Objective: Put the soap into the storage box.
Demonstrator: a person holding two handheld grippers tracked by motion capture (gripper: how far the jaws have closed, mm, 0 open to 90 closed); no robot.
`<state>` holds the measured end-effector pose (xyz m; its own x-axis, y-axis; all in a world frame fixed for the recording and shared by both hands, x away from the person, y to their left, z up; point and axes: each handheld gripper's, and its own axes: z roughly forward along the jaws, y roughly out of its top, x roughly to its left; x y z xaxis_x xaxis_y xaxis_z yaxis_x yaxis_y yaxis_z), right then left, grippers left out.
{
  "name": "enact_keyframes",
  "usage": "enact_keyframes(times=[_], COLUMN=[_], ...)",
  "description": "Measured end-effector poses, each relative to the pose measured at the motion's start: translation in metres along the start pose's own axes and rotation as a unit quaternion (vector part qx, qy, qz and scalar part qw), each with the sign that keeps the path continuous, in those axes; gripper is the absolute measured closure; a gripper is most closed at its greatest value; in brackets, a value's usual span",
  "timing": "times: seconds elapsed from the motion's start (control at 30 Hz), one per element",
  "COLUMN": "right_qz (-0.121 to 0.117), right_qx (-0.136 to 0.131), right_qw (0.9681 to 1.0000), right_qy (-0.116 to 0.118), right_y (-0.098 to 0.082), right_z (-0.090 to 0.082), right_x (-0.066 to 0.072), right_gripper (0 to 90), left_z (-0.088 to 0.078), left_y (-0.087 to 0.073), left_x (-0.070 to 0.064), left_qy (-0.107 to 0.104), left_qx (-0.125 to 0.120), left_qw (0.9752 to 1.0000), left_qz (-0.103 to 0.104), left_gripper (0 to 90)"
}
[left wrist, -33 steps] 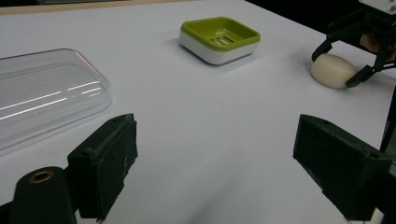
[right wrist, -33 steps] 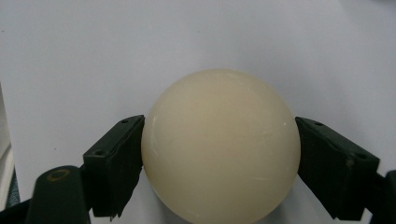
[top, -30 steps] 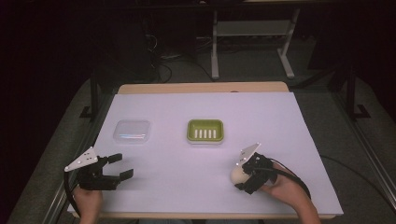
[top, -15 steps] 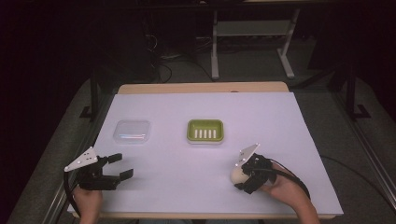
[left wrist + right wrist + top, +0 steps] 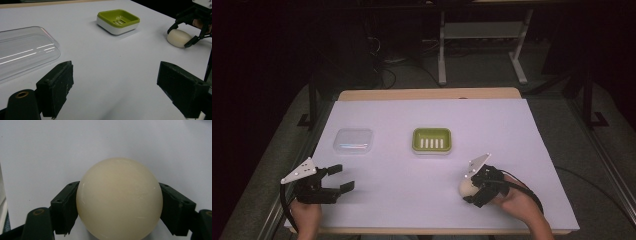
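The right gripper (image 5: 473,187), at the lower right of the high view, is clamped on the cream soap bar (image 5: 467,186), which rests on the counter (image 5: 512,130). The left gripper (image 5: 337,179), lower left, sits with jaws apart and empty. The grasp looks made; next comes a lift and carry up-frame to the green soap dish (image 5: 432,140), beside the clear lid (image 5: 354,140).
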<state>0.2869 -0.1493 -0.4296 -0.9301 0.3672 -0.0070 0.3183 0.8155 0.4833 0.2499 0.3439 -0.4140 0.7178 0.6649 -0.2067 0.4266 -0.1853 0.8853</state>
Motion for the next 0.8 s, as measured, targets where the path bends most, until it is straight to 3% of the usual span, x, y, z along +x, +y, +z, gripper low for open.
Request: enact_keyframes(times=[0.17, 0.8], right_qz=[0.0, -0.009], right_qx=[-0.006, -0.026], right_qw=[1.0, 0.9994], right_qy=[-0.005, 0.023], right_y=[0.002, 0.033], right_z=[-0.003, -0.011], right_x=[-0.002, -0.023], right_gripper=[23.4, 23.4], left_z=[0.0, 0.002], left_y=[0.0, -0.001], left_x=[-0.001, -0.002], left_qy=[0.0, 0.0], left_qx=[0.0, 0.001], left_qw=[1.0, 1.0], left_qz=[-0.001, 0.0], left_gripper=[13.1, 13.1])
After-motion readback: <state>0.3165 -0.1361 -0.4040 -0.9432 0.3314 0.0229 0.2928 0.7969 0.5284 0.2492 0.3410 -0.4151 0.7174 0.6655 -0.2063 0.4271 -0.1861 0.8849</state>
